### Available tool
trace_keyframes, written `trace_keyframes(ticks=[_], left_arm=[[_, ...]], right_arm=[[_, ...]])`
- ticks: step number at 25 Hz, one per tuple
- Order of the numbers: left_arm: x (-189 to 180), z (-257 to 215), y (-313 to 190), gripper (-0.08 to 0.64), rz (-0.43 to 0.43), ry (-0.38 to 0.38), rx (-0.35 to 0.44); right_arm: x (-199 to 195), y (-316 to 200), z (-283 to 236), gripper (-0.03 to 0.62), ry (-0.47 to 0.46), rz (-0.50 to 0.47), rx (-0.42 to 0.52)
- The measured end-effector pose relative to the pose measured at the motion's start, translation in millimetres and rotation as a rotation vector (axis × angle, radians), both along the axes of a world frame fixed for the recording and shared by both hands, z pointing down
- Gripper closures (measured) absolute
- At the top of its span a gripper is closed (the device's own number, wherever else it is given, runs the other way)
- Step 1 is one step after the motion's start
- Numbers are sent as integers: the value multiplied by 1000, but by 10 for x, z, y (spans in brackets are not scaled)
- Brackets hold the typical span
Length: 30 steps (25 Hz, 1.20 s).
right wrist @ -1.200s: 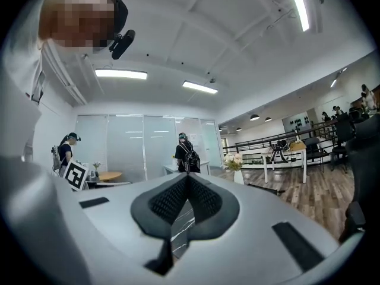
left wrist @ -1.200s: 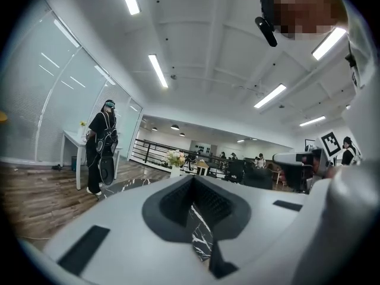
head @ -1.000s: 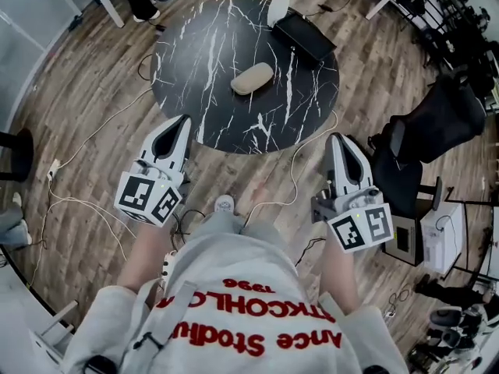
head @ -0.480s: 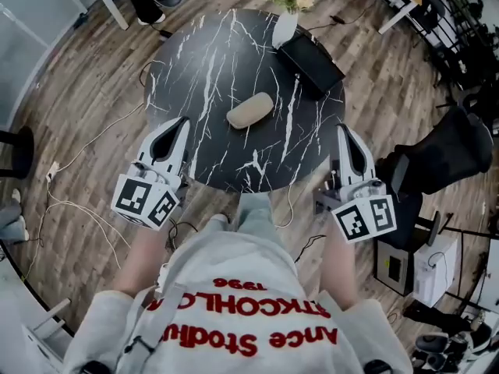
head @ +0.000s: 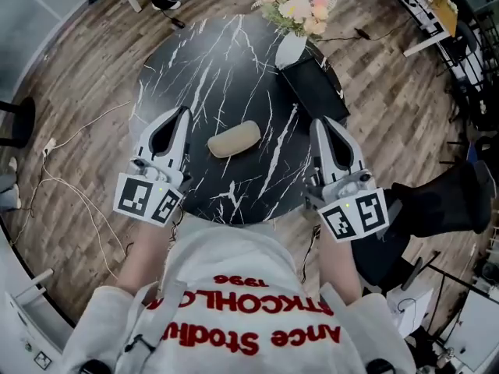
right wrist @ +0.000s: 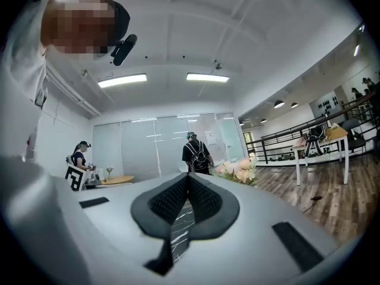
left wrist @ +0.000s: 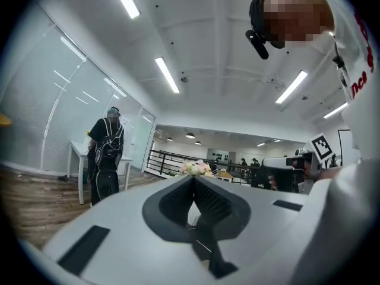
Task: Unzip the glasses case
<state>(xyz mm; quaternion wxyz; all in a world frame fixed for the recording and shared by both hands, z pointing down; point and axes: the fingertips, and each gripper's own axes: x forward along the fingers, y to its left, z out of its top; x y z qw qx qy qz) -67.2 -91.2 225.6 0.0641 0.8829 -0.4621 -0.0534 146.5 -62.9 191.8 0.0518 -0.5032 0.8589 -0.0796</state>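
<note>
The beige glasses case (head: 233, 140) lies zipped near the middle of the round black marble table (head: 203, 61) in the head view. My left gripper (head: 180, 115) reaches over the table's near left edge, left of the case and apart from it. My right gripper (head: 320, 124) hangs over the near right edge, right of the case. Both point level toward the table. In the left gripper view the jaws (left wrist: 193, 180) meet at the tip with nothing between them. The right gripper view shows its jaws (right wrist: 187, 177) shut and empty too. The case shows in neither gripper view.
A white vase of flowers (head: 290, 47) and a flat black box (head: 316, 92) stand at the table's far right. Cables (head: 70, 185) trail over the wooden floor at left. A black chair (head: 437, 209) stands at right. A person in black (left wrist: 107, 153) stands in the background.
The table and case have come closer. Both grippers have moved forward from over the floor to over the table's near edge, one on each side of the case.
</note>
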Motion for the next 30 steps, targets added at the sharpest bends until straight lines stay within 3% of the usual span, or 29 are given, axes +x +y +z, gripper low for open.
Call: trace_keyframes(ticks=[10,14,17,26,30], left_arm=[[415,628,-364,558,170,-78,-129],[386,879,-494,558,168,-155,-144],[390,1112,-507,558,212,-144,-196],[578,1943,-497,558,343,-200,-357],[692,2295,-478,558,377,-274,-446]], right_arm=[[116,-374,587,577,11,51,-119],[52,-418,889,577,45,83,-178],[-27,-399,1176,577,71,102,-229],[-343,-311,2119,575,83,55,-478],[-427,-223,2574,575,105,23,-591]])
